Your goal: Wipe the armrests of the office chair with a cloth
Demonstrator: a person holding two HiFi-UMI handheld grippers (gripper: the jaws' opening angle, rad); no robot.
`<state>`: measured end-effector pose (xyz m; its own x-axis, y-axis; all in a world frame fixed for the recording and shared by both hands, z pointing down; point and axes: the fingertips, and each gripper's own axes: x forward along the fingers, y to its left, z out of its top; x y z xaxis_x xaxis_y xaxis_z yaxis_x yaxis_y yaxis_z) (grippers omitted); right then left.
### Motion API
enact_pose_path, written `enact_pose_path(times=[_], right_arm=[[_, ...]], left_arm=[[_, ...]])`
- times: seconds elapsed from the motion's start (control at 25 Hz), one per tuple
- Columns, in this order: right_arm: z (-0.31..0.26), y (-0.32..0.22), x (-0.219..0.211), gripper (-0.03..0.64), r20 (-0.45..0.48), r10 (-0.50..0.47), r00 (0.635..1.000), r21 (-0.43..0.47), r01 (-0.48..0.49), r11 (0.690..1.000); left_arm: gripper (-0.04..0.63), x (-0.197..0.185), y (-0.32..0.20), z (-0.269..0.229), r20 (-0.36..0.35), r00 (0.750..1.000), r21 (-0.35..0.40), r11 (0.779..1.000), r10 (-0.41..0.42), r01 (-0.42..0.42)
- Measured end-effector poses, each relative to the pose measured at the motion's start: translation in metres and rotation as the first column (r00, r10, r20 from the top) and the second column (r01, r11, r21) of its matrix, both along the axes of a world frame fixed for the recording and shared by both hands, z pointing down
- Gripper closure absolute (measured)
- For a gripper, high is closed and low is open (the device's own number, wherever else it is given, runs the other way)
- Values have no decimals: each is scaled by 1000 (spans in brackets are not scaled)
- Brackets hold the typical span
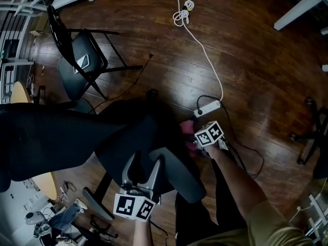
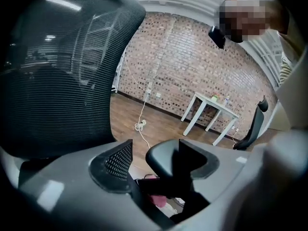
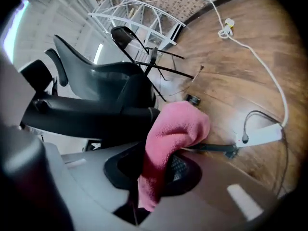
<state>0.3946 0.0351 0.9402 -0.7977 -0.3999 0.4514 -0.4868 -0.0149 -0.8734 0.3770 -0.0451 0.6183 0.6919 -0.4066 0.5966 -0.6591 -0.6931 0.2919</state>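
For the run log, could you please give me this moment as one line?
right hand-held gripper: shut on cloth | cloth: beside armrest, contact unclear | left hand-held gripper: open, near chair

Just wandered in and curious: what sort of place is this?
Probably an office or workroom: a black mesh-backed office chair, a white table by a red brick wall, and a white power strip on the dark wooden floor.

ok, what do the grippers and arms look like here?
Left gripper and right gripper: grey tongs, black mesh pads, each with a white cube of black square markers. Olive short sleeve on the right arm.
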Motion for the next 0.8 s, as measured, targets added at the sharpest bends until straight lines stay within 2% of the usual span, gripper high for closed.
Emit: enact_pose_path(times=[0.04, 0.12, 0.2, 0.28, 0.36, 0.44, 0.64, 0.72, 0.8], right_arm=[[-7, -8, -1, 548, 10, -27, 1000, 25, 27, 999], [-23, -15, 4, 555, -30, -98, 995, 82, 100, 992], [-47, -13, 13, 560, -42, -101, 994, 158, 107, 982], [-88, -20, 32, 557, 50, 7, 999, 244, -19, 969], [-132, -25, 57, 557, 137, 104, 985, 301, -141, 943], [-166, -22, 81, 557, 134, 120, 984, 345, -160, 925], [-256, -35, 114, 554, 58, 3, 998, 454, -29, 891], [-290, -48, 101, 552, 46, -53, 997, 462, 26, 887], [-313, -63, 74, 551, -32, -164, 986, 471, 160, 868]], left_arm=[[301, 1, -2, 0, -3, 1000, 5, 1000, -5, 5], [301, 2, -4, -1, -20, 1000, 11, 1000, -22, 22], [301, -1, -2, -6, -39, 998, 10, 999, -39, 39], [301, -5, -2, -12, -55, 997, 16, 999, -45, 46], [301, -10, -3, -20, -75, 996, 26, 998, -51, 53], [301, -19, -4, -29, -102, 992, 34, 997, -70, 74], [307, -58, -1, -43, -173, 965, 36, 978, -197, 206], [308, -82, 3, -45, -183, 957, 31, 971, -226, 235], [310, -107, 9, -43, -177, 956, 35, 970, -232, 241]])
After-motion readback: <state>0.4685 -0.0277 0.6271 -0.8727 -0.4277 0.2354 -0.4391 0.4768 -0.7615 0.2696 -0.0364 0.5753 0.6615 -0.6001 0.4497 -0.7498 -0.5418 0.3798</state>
